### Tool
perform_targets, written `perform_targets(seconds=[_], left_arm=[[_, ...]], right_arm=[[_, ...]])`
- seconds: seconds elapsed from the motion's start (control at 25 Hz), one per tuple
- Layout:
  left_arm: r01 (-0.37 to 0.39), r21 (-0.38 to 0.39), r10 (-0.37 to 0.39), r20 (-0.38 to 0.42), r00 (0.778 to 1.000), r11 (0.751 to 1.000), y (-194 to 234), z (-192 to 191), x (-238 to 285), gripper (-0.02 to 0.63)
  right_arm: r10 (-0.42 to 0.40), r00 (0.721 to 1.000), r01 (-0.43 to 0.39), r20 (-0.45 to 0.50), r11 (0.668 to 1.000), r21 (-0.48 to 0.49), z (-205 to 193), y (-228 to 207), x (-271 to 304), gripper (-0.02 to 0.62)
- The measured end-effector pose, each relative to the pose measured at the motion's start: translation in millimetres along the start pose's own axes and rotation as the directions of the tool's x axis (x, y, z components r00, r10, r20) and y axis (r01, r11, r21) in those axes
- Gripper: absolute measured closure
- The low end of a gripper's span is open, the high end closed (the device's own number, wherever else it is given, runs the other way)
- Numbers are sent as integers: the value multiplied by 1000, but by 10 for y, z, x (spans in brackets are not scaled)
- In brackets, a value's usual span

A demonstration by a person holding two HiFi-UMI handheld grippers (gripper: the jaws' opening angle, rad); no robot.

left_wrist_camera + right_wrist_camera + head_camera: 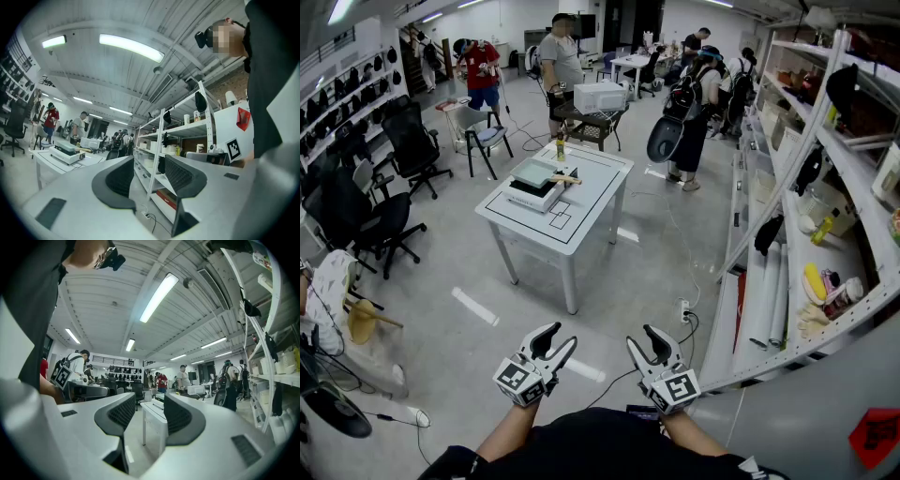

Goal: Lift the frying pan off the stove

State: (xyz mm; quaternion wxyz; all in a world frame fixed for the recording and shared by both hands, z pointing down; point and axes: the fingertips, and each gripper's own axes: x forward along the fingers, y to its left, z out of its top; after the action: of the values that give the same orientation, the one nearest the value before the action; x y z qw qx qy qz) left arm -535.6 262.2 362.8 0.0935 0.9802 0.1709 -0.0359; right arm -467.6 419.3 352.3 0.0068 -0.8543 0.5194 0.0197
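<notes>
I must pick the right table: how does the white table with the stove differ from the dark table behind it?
The white table has a pale top marked with black lines; the dark table is dark brown. The white table bears the stove with the frying pan on it; the dark table bears a white boxy appliance. The white table stands nearer, the dark table beyond it. Both stand on the grey floor.
</notes>
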Motion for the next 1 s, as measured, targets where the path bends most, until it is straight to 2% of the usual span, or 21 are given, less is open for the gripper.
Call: perform_targets(seconds=[0.52, 0.76, 1.0], left_arm=[[-4, -11, 4, 47, 999, 1000, -120, 325, -50, 400], [-7, -64, 10, 41, 999, 998, -189, 282, -150, 400], [-23, -75, 26, 37, 999, 997, -215, 272, -251, 400]], right_arm=[[4, 999, -4, 41, 1000, 7, 125, 29, -101, 410], [34, 997, -37, 65, 998, 48, 126, 57, -153, 399], [50, 996, -55, 69, 996, 66, 145, 104, -182, 399]])
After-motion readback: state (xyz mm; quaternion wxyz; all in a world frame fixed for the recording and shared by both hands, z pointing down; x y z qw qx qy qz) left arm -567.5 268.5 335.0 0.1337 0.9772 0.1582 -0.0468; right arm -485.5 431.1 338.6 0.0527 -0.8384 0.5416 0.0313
